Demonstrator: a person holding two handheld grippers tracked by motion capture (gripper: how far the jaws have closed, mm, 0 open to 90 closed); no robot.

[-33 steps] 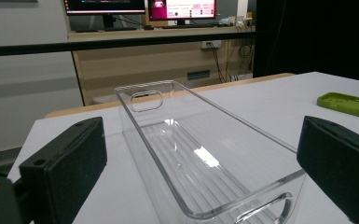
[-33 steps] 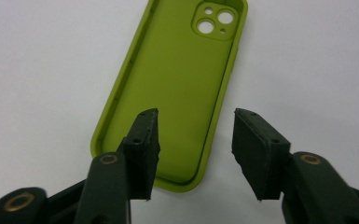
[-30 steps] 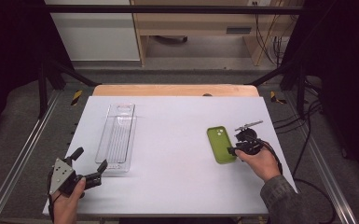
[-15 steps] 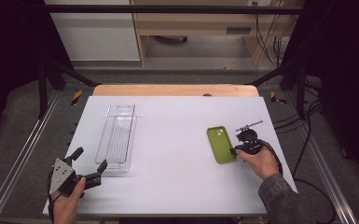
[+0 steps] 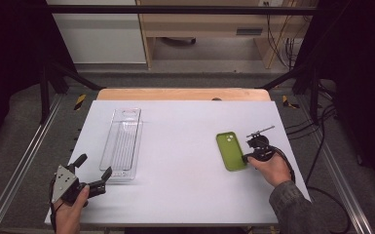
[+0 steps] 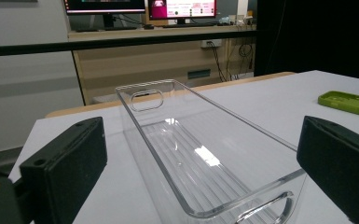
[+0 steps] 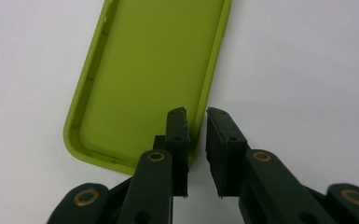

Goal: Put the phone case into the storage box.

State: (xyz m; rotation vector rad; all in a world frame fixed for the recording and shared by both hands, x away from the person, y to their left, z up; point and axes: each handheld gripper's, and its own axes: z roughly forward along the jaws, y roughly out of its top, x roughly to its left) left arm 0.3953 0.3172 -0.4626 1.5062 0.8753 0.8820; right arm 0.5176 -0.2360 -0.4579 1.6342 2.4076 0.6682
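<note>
A green phone case (image 5: pixel 230 148) lies hollow side up on the white table (image 5: pixel 185 195), right of centre. My right gripper (image 5: pixel 246 158) is at its near right corner. In the right gripper view the case (image 7: pixel 154 70) has its side rim between the jaws of that gripper (image 7: pixel 196 116): one pad inside the case, one outside, a thin gap left. These jaws have just been closing. My left gripper (image 5: pixel 95 165) rests at the table's front left, open wide, with nothing held. Its own view looks along a clear plastic tray (image 6: pixel 200 154) between the spread jaws of the gripper (image 6: pixel 203 140).
The clear tray (image 5: pixel 123 144) lies lengthwise on the left half of the table, empty, with handle cut-outs at both ends. The green case (image 6: pixel 349 103) is far off at the right in the left gripper view. A wooden strip (image 5: pixel 182 93) borders the far edge.
</note>
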